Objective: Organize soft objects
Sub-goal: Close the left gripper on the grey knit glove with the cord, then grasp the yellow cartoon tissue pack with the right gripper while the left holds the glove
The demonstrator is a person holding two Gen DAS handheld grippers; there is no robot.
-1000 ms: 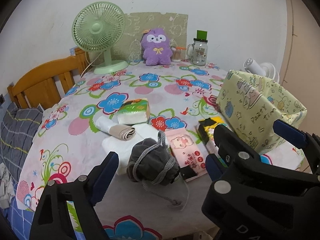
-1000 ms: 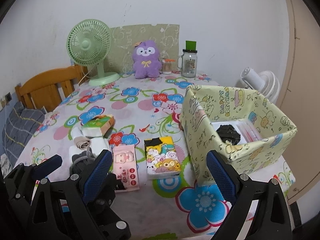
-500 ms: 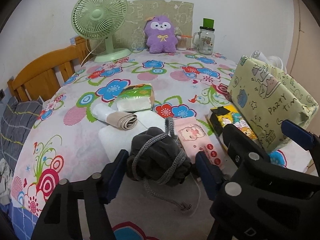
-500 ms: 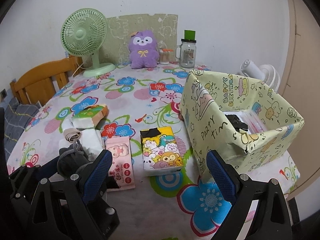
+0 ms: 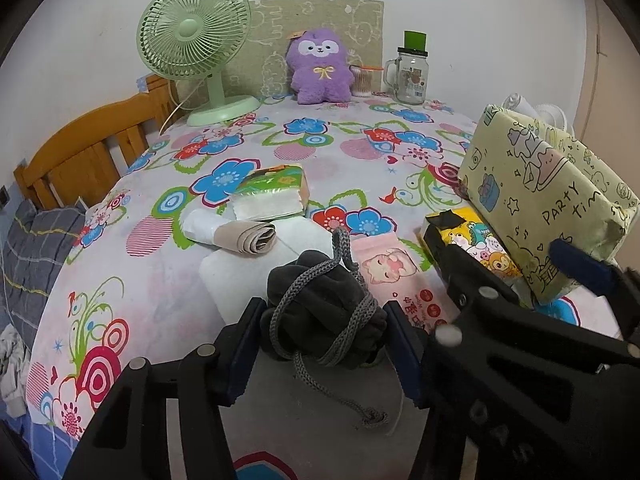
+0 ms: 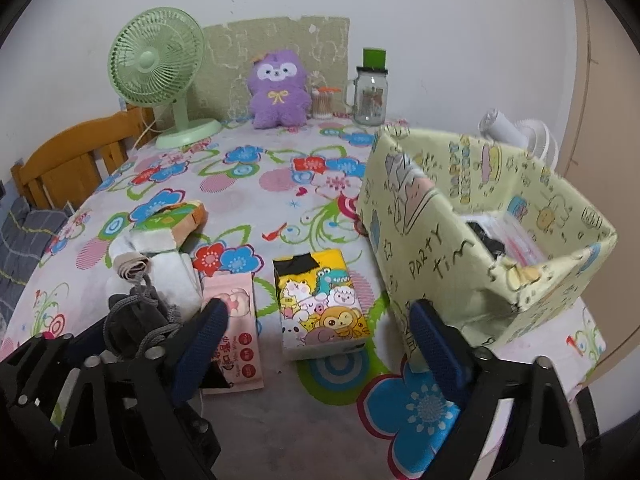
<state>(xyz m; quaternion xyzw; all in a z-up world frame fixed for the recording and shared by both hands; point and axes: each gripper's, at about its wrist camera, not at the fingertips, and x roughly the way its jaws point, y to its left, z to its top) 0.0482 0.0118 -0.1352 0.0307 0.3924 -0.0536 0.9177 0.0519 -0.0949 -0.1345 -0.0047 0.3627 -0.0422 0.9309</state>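
At the far left edge of the floral tablecloth (image 5: 160, 300) stands a wooden chair back (image 5: 80, 156), and behind it near the wall a green desk fan (image 5: 196, 40). Moving right along the near side, a rolled beige cloth (image 5: 246, 237) lies touching a white folded pad (image 5: 248, 276), with a green tissue pack (image 5: 272, 196) just behind them. In front of these, the left gripper (image 5: 324, 336) has its 2 blue-padded fingers (image 5: 244, 344) pressed against both sides of the dark grey drawstring pouch (image 5: 320, 312), which sits on the tablecloth near the front edge; its braided cord (image 5: 340, 396) trails loose toward the camera. Just right of the pouch lies a pink wet-wipes packet (image 6: 236, 328), then a yellow cartoon tissue pack (image 6: 320, 304) beside it. The right gripper (image 6: 316, 344) hangs low over the front of the table with its fingers spread wide, holding nothing, the yellow pack framed between them. Farther right stands the yellow-green paper box (image 6: 440, 248) lettered "PARTY TIM", open at the top, with a black item (image 6: 484, 236) and a clear-wrapped pack (image 6: 520, 240) inside. At the back wall sit a purple plush toy (image 6: 278, 88), a small swab jar (image 6: 322, 102) and a glass mug jar (image 6: 370, 96) with a green top. Behind the box, a white fan (image 6: 516, 132) shows partly.
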